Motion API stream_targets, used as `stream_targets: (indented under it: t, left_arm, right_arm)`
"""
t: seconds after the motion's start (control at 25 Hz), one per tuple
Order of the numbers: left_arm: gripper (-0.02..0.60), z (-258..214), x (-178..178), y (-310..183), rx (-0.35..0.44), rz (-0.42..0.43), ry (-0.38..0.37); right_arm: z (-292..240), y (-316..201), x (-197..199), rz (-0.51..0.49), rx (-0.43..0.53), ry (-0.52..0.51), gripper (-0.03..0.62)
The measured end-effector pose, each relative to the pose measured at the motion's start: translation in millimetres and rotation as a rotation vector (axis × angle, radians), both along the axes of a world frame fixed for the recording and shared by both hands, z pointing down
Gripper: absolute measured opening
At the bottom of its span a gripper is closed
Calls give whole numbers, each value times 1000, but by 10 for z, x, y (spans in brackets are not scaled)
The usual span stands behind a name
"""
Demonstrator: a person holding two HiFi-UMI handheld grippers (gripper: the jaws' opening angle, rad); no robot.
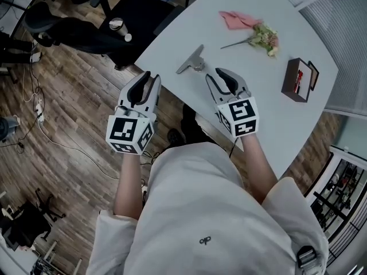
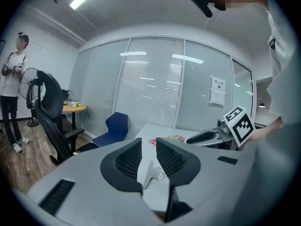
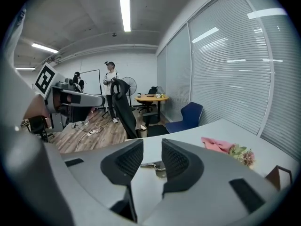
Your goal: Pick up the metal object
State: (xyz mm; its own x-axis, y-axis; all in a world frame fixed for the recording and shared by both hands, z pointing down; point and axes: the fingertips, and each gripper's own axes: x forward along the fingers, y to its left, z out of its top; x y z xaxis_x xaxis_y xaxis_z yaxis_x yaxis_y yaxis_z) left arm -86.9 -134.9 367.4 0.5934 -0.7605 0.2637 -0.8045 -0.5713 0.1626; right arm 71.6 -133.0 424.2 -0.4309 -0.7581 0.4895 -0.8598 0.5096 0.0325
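Wood-plank floor (image 1: 74, 107), white table (image 1: 269, 116), blue chair (image 2: 115, 126), blinded glass walls (image 3: 225, 79).

We see a silvery metal clip (image 1: 191, 61) on the pale grey table (image 1: 252, 110), a pink cloth (image 1: 238, 20) at the far side and a dark brown box (image 1: 295, 79) on the right. The floor (image 1: 69, 102) on the left is brown wood. The left gripper (image 1: 148, 78) and right gripper (image 1: 217, 73) are grey with black-and-white square markers.

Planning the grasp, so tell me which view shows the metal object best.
Head view: the whole metal object lies unobstructed on the white table. The left gripper view shows most of it between the jaws; the right gripper view shows only a sliver.
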Motion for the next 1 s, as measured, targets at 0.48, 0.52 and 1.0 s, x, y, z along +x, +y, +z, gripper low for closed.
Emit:
stream_targets:
  t: [0.48, 0.52, 1.0]
  left_arm:
    - [87, 185, 289, -346, -42, -4, -35]
    - [87, 207, 297, -369, -47, -7, -38]
    - [87, 371, 401, -497, -73, -37, -54]
  right_arm:
    - [411, -290, 120, -102, -74, 63, 135]
    - [451, -308, 115, -113, -79, 68, 135]
    - [921, -427, 122, -257, -92, 203, 143]
